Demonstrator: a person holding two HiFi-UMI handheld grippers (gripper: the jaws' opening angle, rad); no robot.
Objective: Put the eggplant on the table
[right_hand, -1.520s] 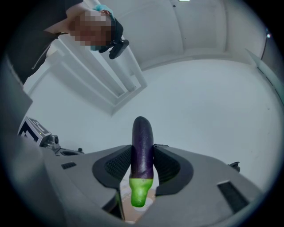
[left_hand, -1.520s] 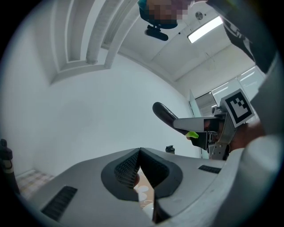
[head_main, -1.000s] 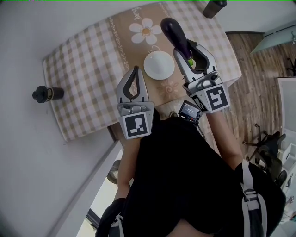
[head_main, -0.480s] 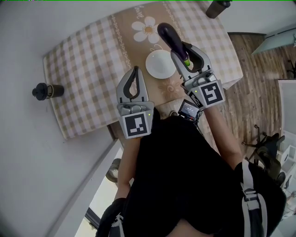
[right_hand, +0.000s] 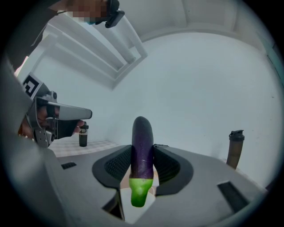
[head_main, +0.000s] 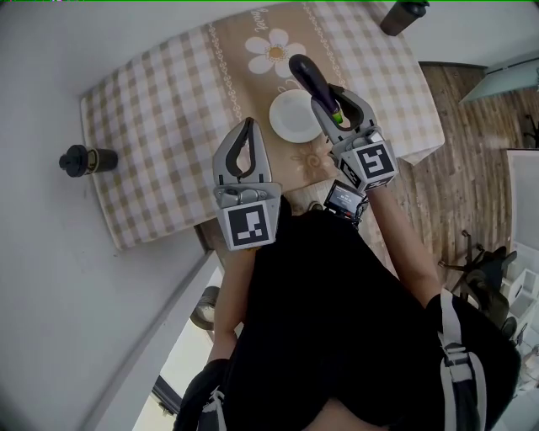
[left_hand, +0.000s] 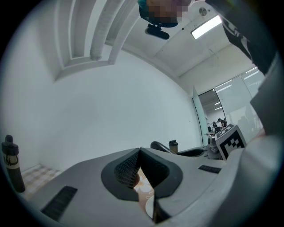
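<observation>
A dark purple eggplant [head_main: 309,79] with a green stem end is clamped between the pads of my right gripper [head_main: 335,99]. It sticks out past the jaws, over the far edge of the white plate [head_main: 290,118]. In the right gripper view the eggplant [right_hand: 142,150] stands between both pads, green end toward the camera. My left gripper [head_main: 244,145] hangs over the near part of the checked table [head_main: 160,109], its jaws closed together with nothing in them. The left gripper [left_hand: 141,164] shows its tips meeting.
A dark bottle [head_main: 84,159] stands by the table's left edge and another bottle [head_main: 401,15] at the far right corner. A beige runner with a white flower [head_main: 274,50] runs down the table's middle. Wooden floor [head_main: 455,168] lies to the right.
My right gripper has sunk toward the table with the eggplant, which now lies lower over the plate's far edge. The left gripper has stayed where it was.
</observation>
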